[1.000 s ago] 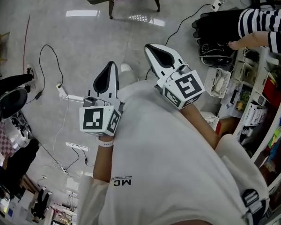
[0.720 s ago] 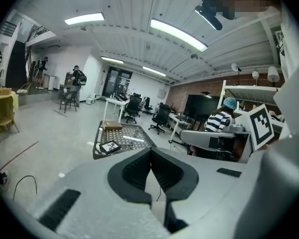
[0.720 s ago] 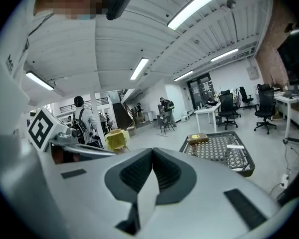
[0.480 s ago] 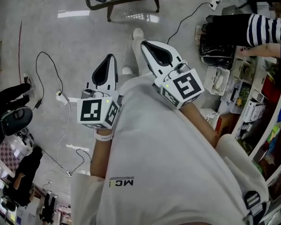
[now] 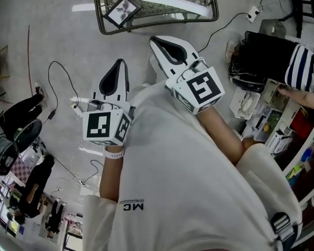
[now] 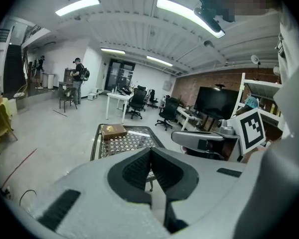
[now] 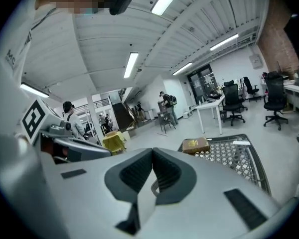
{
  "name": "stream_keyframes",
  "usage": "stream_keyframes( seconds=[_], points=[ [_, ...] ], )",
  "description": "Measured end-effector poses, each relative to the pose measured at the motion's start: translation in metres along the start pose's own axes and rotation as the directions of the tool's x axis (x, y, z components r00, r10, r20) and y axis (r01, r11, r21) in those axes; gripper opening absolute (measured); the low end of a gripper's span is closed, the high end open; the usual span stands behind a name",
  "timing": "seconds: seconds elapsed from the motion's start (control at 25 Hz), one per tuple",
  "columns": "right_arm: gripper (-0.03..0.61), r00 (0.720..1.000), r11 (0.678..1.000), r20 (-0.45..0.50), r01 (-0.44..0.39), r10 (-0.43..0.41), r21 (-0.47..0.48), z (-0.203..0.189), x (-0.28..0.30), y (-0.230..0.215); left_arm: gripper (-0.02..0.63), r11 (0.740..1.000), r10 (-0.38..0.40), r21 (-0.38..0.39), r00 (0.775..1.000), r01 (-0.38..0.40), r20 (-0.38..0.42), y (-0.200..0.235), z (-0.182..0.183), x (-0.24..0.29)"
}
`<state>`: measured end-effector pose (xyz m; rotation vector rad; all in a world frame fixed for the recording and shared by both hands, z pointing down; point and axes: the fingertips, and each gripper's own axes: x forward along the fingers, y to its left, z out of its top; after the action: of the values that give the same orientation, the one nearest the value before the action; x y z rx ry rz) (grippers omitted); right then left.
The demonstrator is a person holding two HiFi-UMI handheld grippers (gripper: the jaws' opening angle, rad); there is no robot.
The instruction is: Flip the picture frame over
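Note:
The picture frame (image 5: 121,12) lies on the left corner of a low table (image 5: 209,9) with a metal lattice top, picture side up, showing a plant. It looks brownish in the left gripper view (image 6: 113,130) and the right gripper view (image 7: 195,145). My left gripper (image 5: 120,64) is held in the air short of the table, jaws shut and empty. To its right, my right gripper (image 5: 157,40) reaches almost to the table's near edge, also shut on nothing. Both grippers (image 6: 150,151) (image 7: 152,153) point toward the table (image 6: 134,142) (image 7: 236,156).
Cables and a power strip (image 5: 76,104) run over the grey floor at the left. At the right are shelves (image 5: 282,114), a black bag (image 5: 259,51) and a person's striped sleeve (image 5: 303,69). Desks and office chairs (image 6: 137,102) stand beyond the table.
The table and the frame have come further into the head view, and both grippers are now nearer the table. Their jaws stayed shut.

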<state>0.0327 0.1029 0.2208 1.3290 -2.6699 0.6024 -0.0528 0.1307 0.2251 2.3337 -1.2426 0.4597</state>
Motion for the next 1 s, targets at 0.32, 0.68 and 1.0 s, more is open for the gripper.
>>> stream_keyframes(
  seconds=[0.32, 0.68, 1.0],
  points=[
    [0.017, 0.997, 0.998, -0.044, -0.068, 0.067, -0.018, 0.021, 0.046, -0.07, 0.025, 0.99, 0.113, -0.086, 0.993, -0.114, -0.017, 0.018, 0.025, 0.055],
    [0.017, 0.991, 0.998, -0.116, -0.069, 0.068, -0.002, 0.003, 0.083, -0.092, 0.025, 0.984, 0.144, -0.097, 0.989, -0.147, -0.043, 0.058, 0.02, 0.091],
    [0.017, 0.982, 0.995, -0.162, -0.103, 0.099, -0.015, -0.013, 0.106, -0.085, 0.025, 0.972, 0.151, -0.173, 0.987, -0.159, -0.061, 0.083, 0.002, 0.107]
  ],
)
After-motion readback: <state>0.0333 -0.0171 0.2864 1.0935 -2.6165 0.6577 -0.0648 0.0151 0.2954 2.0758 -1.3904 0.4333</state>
